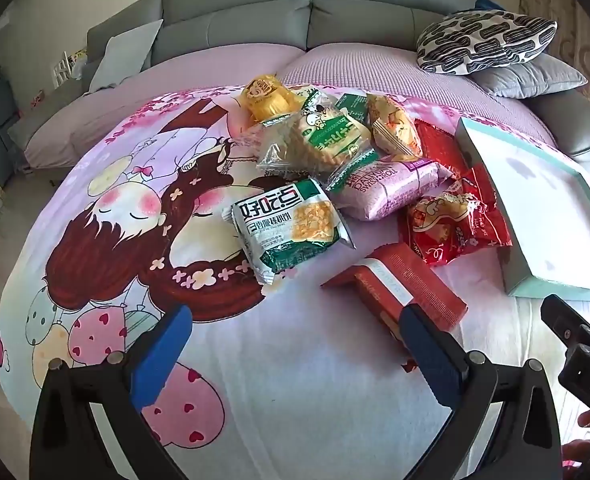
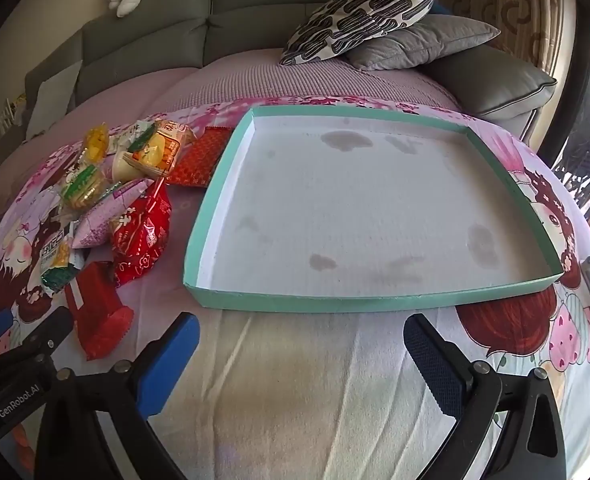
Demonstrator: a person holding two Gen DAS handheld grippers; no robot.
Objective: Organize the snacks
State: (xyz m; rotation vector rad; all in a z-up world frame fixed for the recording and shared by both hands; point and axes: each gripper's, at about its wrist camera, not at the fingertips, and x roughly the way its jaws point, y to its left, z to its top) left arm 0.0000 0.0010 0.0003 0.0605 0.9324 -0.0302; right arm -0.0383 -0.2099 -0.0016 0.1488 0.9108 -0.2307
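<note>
Your left gripper [image 1: 295,340] hung with its jaws spread wide and nothing between them, low over the cartoon-print sheet [image 1: 295,400]. Its right finger [image 1: 431,344] sat just in front of a red box [image 1: 399,284] that lay flat on the sheet; whether the two touched could not be told.

Your right gripper [image 2: 299,356] was also spread wide and held nothing. It pointed at the near wall of the shallow teal tray [image 2: 279,300], which lay on the sheet with a stained white floor and no snacks in it.

The snacks lay in a loose pile on the sheet, left of the tray. Nearest your left gripper, after the red box, was a green-and-white biscuit pack [image 1: 287,228]. Beside it lay a pink roll pack [image 1: 387,192] and a red bag [image 1: 451,224], the bag touching the tray's left wall in the left view. Behind them sat a clear cracker pack [image 1: 319,140], a yellow pack [image 1: 267,96] and an orange pack [image 1: 395,128], heaped on each other.

Two cushions [image 2: 387,20] were stacked at the back of the grey sofa [image 1: 239,12].
</note>
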